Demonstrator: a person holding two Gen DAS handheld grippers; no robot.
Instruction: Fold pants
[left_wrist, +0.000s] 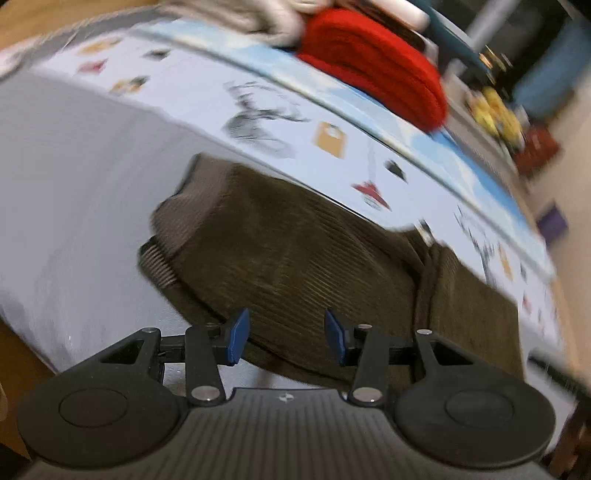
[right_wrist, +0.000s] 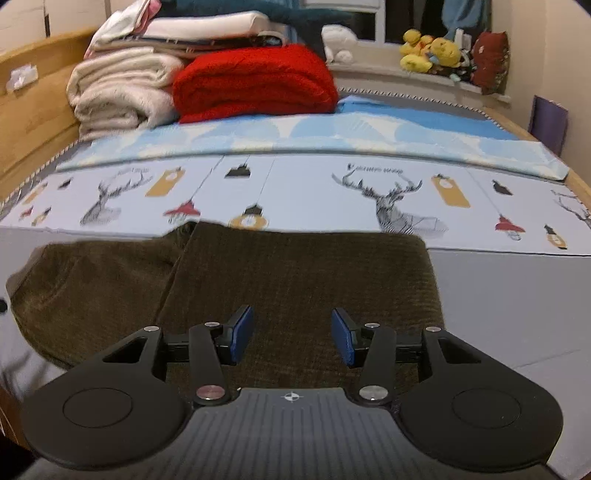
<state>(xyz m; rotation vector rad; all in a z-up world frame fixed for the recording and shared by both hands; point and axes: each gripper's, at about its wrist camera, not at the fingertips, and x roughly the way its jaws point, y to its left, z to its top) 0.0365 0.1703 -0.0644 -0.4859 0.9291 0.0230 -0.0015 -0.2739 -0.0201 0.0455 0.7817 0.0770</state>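
Dark olive corduroy pants (right_wrist: 288, 280) lie folded on the pale grey sheet near the bed's front edge; in the left wrist view (left_wrist: 295, 251) they appear tilted and blurred, with the ribbed waistband at the left. My left gripper (left_wrist: 287, 338) is open and empty, just above the pants' near edge. My right gripper (right_wrist: 292, 338) is open and empty, over the near part of the pants.
A red folded blanket (right_wrist: 255, 83) and cream blankets (right_wrist: 122, 88) are stacked at the back of the bed. A deer-print sheet (right_wrist: 332, 192) lies behind the pants. A wooden bed frame (right_wrist: 33, 118) runs along the left. Yellow plush toys (right_wrist: 428, 50) sit on the windowsill.
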